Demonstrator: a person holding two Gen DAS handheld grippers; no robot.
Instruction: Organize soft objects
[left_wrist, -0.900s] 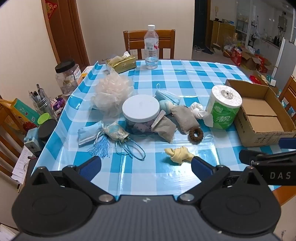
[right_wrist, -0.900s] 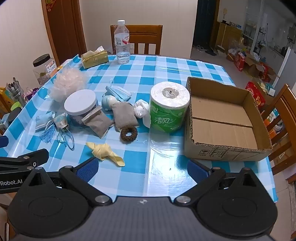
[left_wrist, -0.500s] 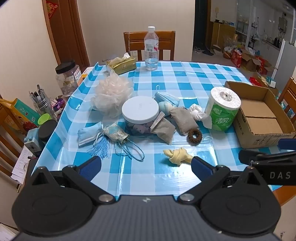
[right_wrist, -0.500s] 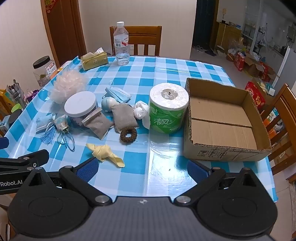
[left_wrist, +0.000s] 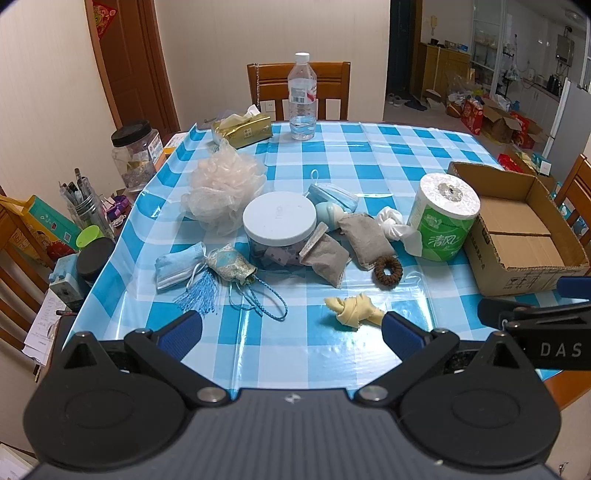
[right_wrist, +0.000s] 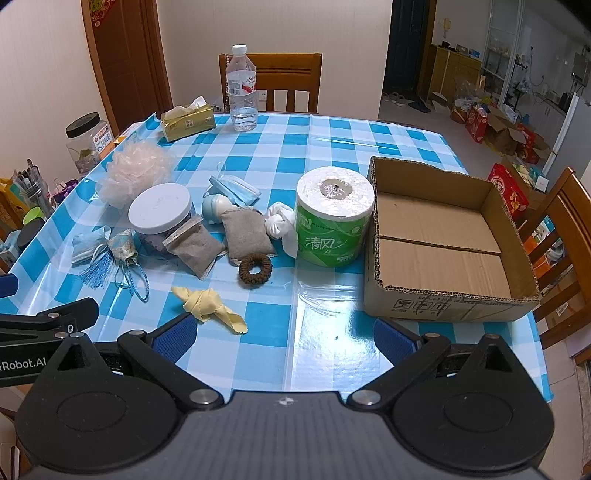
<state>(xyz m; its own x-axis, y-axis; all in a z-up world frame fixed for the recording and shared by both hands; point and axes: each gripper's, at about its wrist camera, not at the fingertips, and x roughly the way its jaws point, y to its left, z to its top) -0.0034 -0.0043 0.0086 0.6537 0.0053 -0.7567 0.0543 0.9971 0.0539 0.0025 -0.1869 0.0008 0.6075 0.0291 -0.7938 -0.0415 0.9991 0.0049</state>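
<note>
Hovering unchanged, left tool and right tool both apart, yellow cloth unmoved.

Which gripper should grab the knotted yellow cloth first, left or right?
Left, probably. The knotted yellow cloth lies just ahead of the left gripper, jaws open; the right gripper points toward bare tablecloth beside the empty cardboard box.

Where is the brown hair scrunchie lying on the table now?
In the right wrist view the brown hair scrunchie lies flat on the checked tablecloth, left of centre, just in front of a grey pouch and left of the toilet paper roll.
</note>
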